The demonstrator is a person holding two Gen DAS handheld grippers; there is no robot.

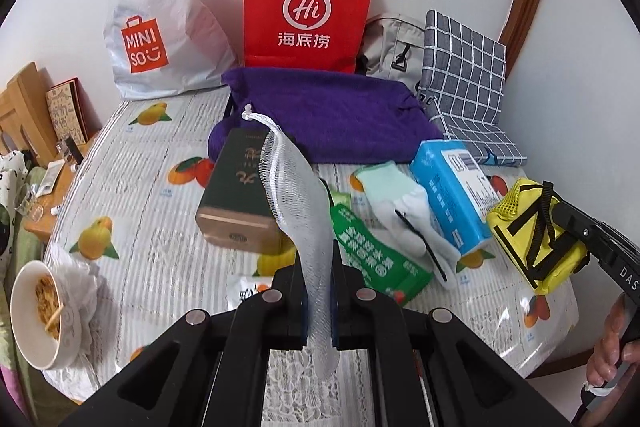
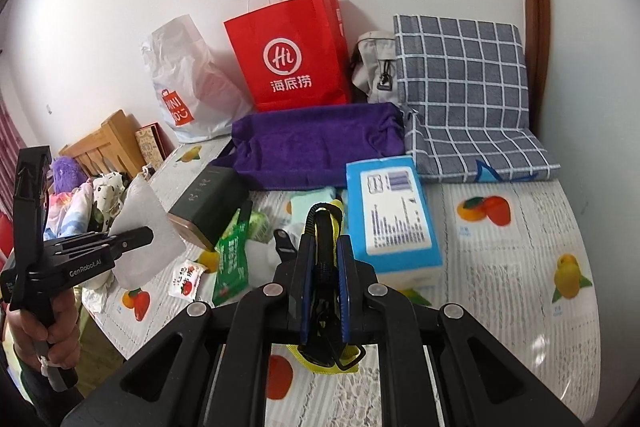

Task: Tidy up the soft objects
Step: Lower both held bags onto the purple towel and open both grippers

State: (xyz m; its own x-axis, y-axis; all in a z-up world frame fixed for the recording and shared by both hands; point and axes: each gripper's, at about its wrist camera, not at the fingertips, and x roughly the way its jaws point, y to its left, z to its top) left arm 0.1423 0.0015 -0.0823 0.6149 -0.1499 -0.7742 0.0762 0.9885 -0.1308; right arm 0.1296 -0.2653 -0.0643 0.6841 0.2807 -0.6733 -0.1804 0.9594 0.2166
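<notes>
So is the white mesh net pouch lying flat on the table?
No, the white mesh net pouch hangs clamped in the left gripper, above the table.

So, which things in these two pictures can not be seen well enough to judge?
- Red paper bag: its contents, both views; its front wall hides them.
- Grey bag: mostly hidden, both views, behind the red bag and checked cushion.
- Yellow pouch: right wrist view, the right gripper covers most of it.
- White mesh bag: its lower end, left wrist view, sits behind the left gripper.
</notes>
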